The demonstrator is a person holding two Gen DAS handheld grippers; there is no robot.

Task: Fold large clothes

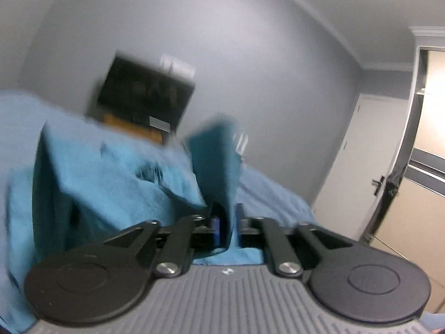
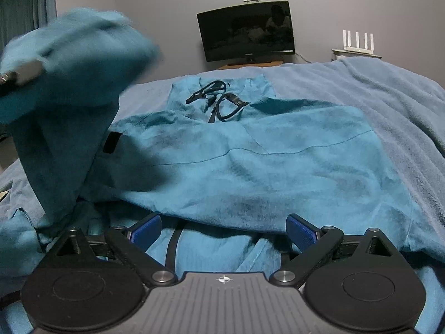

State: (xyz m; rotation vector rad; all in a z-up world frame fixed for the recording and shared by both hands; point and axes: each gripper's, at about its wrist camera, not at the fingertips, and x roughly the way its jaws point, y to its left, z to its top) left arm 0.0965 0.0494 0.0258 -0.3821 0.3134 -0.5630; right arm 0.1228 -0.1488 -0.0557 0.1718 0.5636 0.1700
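A teal fleece garment (image 2: 250, 161) lies spread across a bed covered with a pale blue blanket (image 2: 375, 89), its black drawcords (image 2: 219, 103) coiled near the collar at upper centre of the right wrist view. The right gripper (image 2: 222, 231) sits low at the bottom of that frame over the garment's near hem, its blue-padded jaws standing wide apart with nothing pinched between them. At the upper left of the same frame, a lifted part of the garment hangs in a blurred bundle above the bed.

In the left wrist view, the left gripper (image 1: 226, 222) has its jaws drawn close on a raised fold of the teal cloth (image 1: 219, 161), which stands up from between the fingers at centre frame; the picture is smeared by motion. Behind, a dark monitor (image 2: 246, 30) stands against a grey wall (image 1: 250, 41), with a white router (image 2: 357, 41) at right and a white door (image 1: 356, 161) at the right edge.
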